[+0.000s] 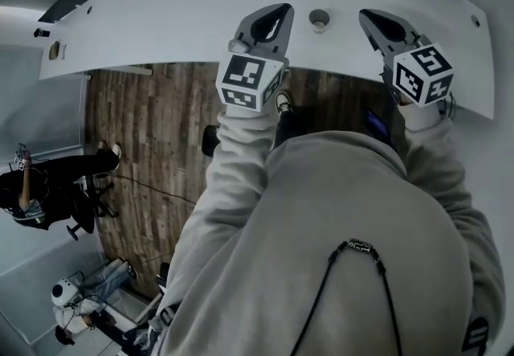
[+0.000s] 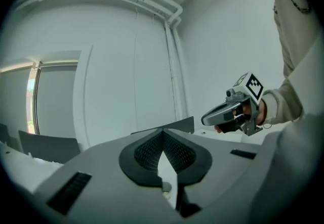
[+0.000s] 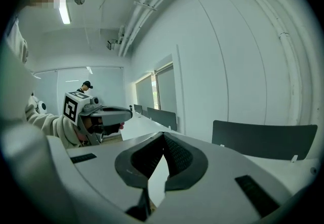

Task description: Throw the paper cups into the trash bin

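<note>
No paper cup and no trash bin shows in any view. In the head view my left gripper [image 1: 281, 11] and right gripper [image 1: 366, 17] are held side by side over the near edge of a long white table [image 1: 161, 17], both pointing across it. The left gripper's [image 2: 163, 134] jaws meet at the tips with nothing between them. The right gripper's [image 3: 163, 137] jaws stand the same way, closed and empty. Each gripper view catches the other gripper, the right gripper [image 2: 230, 113] in the left one and the left gripper [image 3: 104, 114] in the right one.
A round grommet [image 1: 319, 19] sits in the table between the grippers. Dark screens [image 3: 263, 139] stand along the table's far side before a white wall. Wood floor [image 1: 152, 145] lies left of me. A seated person [image 1: 48, 186] and a white device [image 1: 64, 294] are at far left.
</note>
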A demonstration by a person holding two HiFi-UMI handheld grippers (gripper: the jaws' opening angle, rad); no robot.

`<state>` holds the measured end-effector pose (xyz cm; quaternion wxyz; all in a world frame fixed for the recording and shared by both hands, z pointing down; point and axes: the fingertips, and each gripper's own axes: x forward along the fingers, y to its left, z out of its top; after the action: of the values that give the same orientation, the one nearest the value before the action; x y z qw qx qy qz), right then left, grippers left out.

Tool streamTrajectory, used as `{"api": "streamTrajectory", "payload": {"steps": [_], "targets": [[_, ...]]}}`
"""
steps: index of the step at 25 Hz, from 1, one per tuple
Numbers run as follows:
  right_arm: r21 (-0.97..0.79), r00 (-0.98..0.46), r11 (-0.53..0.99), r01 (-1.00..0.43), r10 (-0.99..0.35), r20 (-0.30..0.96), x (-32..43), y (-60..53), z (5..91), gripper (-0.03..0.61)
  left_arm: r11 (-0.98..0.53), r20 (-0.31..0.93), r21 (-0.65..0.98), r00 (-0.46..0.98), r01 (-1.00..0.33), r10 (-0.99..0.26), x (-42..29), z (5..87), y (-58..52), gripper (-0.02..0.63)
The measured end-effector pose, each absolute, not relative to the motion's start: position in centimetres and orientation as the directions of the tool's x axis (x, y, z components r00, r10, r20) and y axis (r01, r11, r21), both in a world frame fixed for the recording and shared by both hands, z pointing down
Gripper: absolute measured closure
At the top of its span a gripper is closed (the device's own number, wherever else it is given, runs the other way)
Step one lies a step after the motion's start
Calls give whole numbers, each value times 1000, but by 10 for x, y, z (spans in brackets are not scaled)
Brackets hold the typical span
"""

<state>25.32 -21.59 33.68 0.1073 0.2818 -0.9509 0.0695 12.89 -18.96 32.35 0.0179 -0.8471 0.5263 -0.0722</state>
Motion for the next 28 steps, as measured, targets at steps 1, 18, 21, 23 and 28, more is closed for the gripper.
{"api": "streamTrajectory", "payload": {"steps": [1,18,21,23,28], "targets": [[-68,-814,829,-555,-524,250,247,-227,337,560,-455,101,-109,445,-884,-890,124,323,-204,620],[-67,-645,657,-751,-708,288,185,-381,336,560,-701,97,-62,695,-711,-713,61,319,-375,620],[-76,-621,631,-772,-723,303,183,-396,346,560,-717,89,-61,712,-694,-697,58,319,-398,620],[-78,-615,624,-777,-728,302,181,-398,347,560,-724,84,-53,720,-687,-689,56,320,-404,620],[-64,-625,636,-769,-726,286,178,-406,336,560,-725,71,-53,721,-687,-689,59,315,-414,620]]}}
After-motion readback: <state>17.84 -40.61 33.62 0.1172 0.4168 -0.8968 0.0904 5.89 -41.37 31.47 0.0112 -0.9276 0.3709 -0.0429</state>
